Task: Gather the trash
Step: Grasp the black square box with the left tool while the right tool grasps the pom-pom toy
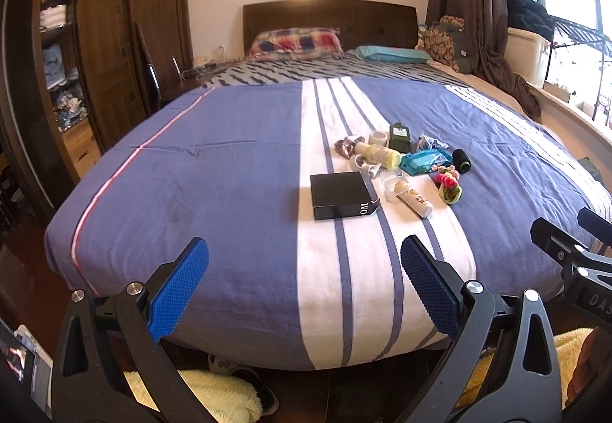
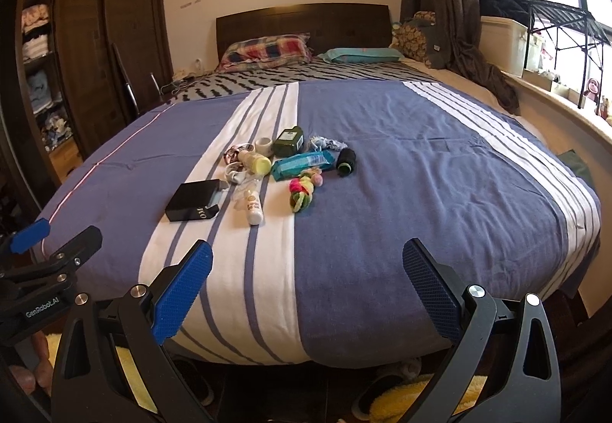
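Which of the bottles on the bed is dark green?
The square dark green bottle at the pile's far end; the yellow-capped bottle and white tube-shaped bottle are pale.

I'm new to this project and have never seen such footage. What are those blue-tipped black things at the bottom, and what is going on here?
No robot here: a person holds a two-finger grasping tool in each hand, each with a camera looking along its fingers. One picture is from the left tool, the other from the right tool. Both are open and hold nothing. Ahead is a bed with a cluster of small items: a black box, a blue packet, a yellow-capped bottle and others.
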The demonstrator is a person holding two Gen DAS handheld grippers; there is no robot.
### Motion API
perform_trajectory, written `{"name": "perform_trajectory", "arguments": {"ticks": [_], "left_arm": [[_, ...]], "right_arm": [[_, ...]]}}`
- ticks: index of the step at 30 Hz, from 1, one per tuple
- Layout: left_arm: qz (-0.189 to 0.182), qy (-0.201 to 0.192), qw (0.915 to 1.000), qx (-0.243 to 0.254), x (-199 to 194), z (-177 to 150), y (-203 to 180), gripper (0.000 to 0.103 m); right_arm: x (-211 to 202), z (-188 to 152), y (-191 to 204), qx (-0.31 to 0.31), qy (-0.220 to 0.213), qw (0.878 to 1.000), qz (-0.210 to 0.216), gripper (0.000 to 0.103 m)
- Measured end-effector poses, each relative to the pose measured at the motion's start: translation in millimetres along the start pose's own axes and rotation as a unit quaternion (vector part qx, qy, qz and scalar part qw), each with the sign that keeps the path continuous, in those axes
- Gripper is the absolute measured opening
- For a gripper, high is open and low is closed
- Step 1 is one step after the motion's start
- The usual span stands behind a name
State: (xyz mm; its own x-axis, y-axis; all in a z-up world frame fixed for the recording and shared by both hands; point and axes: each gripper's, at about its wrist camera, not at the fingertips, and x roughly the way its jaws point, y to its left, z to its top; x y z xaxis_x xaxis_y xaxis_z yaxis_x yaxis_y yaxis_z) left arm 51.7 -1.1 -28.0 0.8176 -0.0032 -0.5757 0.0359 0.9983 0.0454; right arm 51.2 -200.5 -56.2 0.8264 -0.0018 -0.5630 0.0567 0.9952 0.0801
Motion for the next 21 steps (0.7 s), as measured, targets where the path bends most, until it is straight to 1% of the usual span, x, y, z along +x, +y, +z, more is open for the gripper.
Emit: {"name": "perform_trajectory", "arguments": {"ticks": [7, 10, 14, 18, 21], "left_arm": [[-0.001, 0.015, 0.9999, 0.005, 41.2, 14.8, -3.8, 0.095], [-0.015, 0.029, 0.9995, -0.002, 60.6, 22.2, -2.5, 0.094], [-0.009, 0.043, 0.999, 0.01, 86.5, 31.1, -6.4, 0.092], [-0.018, 0.062, 0.9977, 0.021, 113.0, 37.8, -12.1, 0.092], [-0.025, 0.078, 0.9963, 0.025, 135.9, 43.8, -18.3, 0.092]], "right_arm": [[51.7, 9.2, -8.8, 0.008, 0.038, 0.999, -0.014, 0.1], [74.8, 16.2, -9.6, 0.0, 0.048, 0.999, -0.025, 0.1], [103.2, 25.7, -8.8, 0.001, 0.062, 0.998, -0.007, 0.1], [121.0, 35.6, -8.6, 0.006, 0.059, 0.998, -0.007, 0.1], [134.4, 42.9, -9.1, 0.012, 0.062, 0.998, 0.002, 0.099]]}}
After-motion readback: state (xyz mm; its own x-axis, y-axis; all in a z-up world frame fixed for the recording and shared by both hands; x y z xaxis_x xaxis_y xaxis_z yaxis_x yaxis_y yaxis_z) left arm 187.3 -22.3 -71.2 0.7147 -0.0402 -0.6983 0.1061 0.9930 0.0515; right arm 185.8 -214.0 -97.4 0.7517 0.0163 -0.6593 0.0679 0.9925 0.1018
